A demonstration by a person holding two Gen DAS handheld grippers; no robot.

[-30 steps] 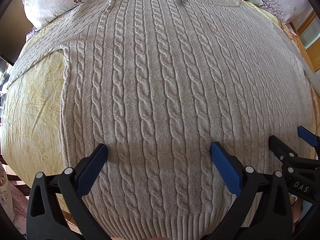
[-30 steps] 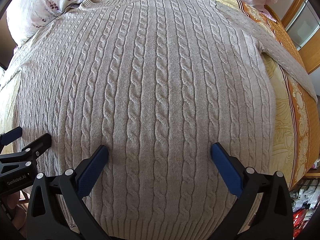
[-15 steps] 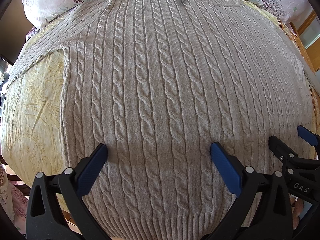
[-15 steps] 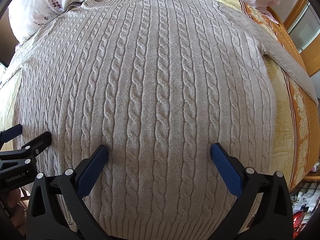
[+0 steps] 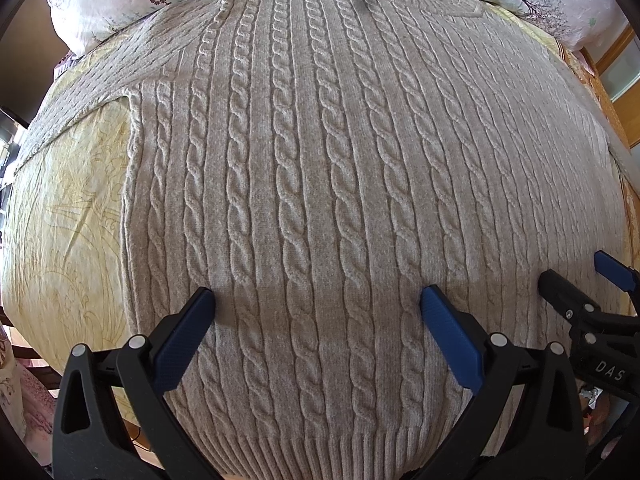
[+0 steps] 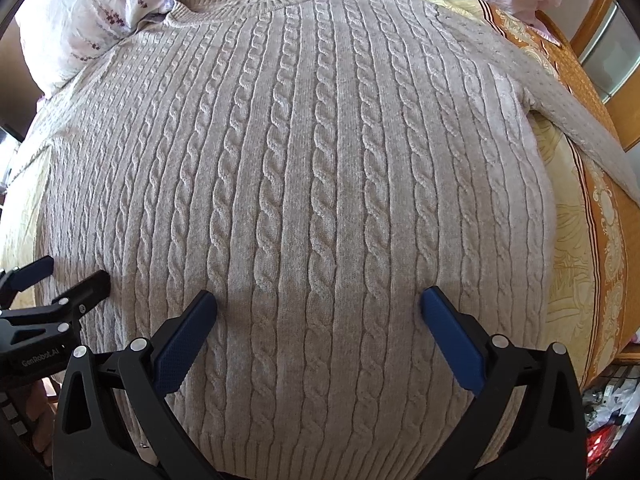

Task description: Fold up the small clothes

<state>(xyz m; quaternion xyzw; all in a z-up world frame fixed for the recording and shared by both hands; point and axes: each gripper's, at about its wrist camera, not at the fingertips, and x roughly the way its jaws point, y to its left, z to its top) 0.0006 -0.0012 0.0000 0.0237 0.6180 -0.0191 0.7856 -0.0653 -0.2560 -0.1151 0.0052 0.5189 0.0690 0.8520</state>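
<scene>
Plainly unfolded: the beige cable-knit wool sweater (image 5: 320,200) lies flat, front up, on the pale yellow patterned bedspread (image 5: 68,216).

Its ribbed hem (image 5: 320,452) sits under and just behind the fingers, its neckline far ahead by the floral white pillow (image 5: 120,4). The left gripper (image 5: 318,320) and right gripper (image 6: 318,320) hover side by side over the lower body, fingers spread wide, holding nothing. Folding looks not yet begun; the next move likely calls for pinching a sleeve or side edge, well outside each gripper's fingers.

Beige cable-knit sweater (image 5: 320,200) on yellow floral-patterned bedspread (image 5: 64,220).
</scene>
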